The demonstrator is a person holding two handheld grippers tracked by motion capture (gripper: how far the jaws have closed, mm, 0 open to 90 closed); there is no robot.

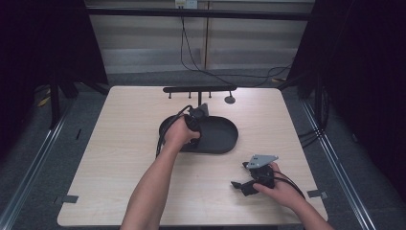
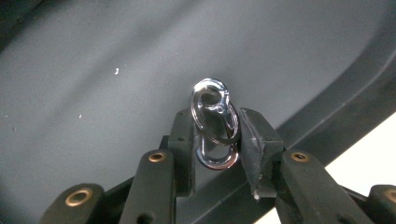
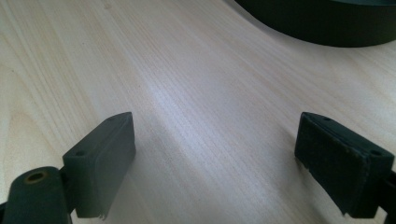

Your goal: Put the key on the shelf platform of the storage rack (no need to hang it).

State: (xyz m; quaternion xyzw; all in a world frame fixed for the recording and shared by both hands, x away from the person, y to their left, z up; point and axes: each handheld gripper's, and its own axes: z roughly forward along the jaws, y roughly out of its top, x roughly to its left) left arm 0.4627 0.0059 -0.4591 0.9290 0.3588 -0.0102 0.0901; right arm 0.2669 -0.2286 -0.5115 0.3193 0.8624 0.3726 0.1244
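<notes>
Item: small shiny silver metal snap clasp with a ring (image 2: 214,122). The left gripper (image 2: 215,140) is pinching it, the fingers (image 2: 183,149) pressing on either side of the clasp's lower half, the ring end standing clear above the fingertips. Behind the fingers is lying the floor of the dark grey oval plastic tray (image 1: 225,140), its rim running just to the right of them.

Item: right gripper (image 1: 243,182). Its fingers (image 3: 105,156) are standing spread wide with nothing between them, hovering low over the pale wood-grain counter (image 1: 124,143); the tray's wall is lying well ahead of them.

Item: black bar rack with small pegs (image 1: 198,89), standing beyond the tray.

Step in hand (a judgement): lifting the clasp out of the tray. The next move probably calls for keeping the pinch firm while carrying it, perhaps toward a peg.

Markings: no brand, label or writing readable.
</notes>
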